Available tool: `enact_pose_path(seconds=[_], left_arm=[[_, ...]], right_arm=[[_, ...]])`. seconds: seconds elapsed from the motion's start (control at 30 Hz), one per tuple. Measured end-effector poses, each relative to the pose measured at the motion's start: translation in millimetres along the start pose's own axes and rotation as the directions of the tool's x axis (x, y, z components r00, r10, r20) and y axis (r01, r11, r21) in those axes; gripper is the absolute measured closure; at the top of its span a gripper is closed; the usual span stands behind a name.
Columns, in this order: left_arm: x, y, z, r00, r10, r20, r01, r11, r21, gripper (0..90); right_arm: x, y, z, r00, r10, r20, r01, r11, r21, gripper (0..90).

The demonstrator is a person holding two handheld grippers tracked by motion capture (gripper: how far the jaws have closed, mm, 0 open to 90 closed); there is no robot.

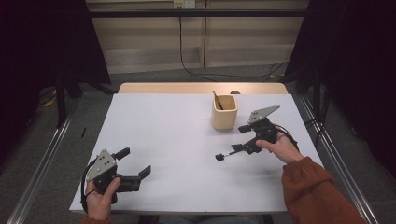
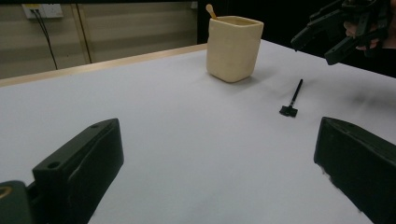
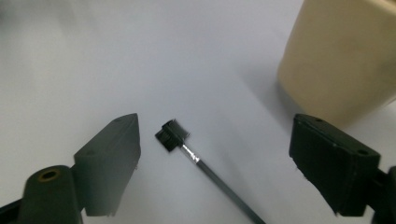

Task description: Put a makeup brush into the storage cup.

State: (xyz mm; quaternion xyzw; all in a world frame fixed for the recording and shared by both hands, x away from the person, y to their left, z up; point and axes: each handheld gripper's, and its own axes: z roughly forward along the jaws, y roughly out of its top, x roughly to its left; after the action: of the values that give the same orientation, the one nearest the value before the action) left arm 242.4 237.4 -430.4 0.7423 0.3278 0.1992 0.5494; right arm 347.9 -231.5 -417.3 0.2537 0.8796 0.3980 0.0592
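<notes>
Item: small black brush (image 3: 187, 149), thin stiff handle, short bristled head. It is lying flat on the white desk (image 1: 177, 140) toward the right edge, near the beige cup (image 1: 224, 112).

Handling: likely very light and rigid; the slim handle may be rolling or slipping, so mid-handle is looking best.

Right gripper (image 3: 215, 163) is hovering over it, jaws apart, nothing clamped. Left gripper (image 1: 137, 163) is resting near the front left corner, jaws apart.
</notes>
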Motion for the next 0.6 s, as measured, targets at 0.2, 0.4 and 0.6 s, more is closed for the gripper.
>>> enact_pose_path(seconds=[0.2,0.4,0.6], left_arm=[[-0.2,-0.1,0.3,1.0000,0.001,0.000,-0.001,1.0000,0.001,1.4],[-0.2,0.0,-0.5,1.0000,-0.006,0.001,0.006,1.0000,0.000,1.4],[-0.6,0.1,-0.6,1.0000,-0.005,0.003,0.005,1.0000,-0.001,1.4]], right_arm=[[-3.2,1.7,8.4,0.9990,-0.005,-0.043,0.010,0.994,0.113,14.4],[-1.6,5.2,19.6,0.9935,-0.053,-0.101,0.074,0.974,0.215,11.8],[0.1,8.6,30.6,0.9904,-0.089,-0.105,0.116,0.953,0.280,18.9]])
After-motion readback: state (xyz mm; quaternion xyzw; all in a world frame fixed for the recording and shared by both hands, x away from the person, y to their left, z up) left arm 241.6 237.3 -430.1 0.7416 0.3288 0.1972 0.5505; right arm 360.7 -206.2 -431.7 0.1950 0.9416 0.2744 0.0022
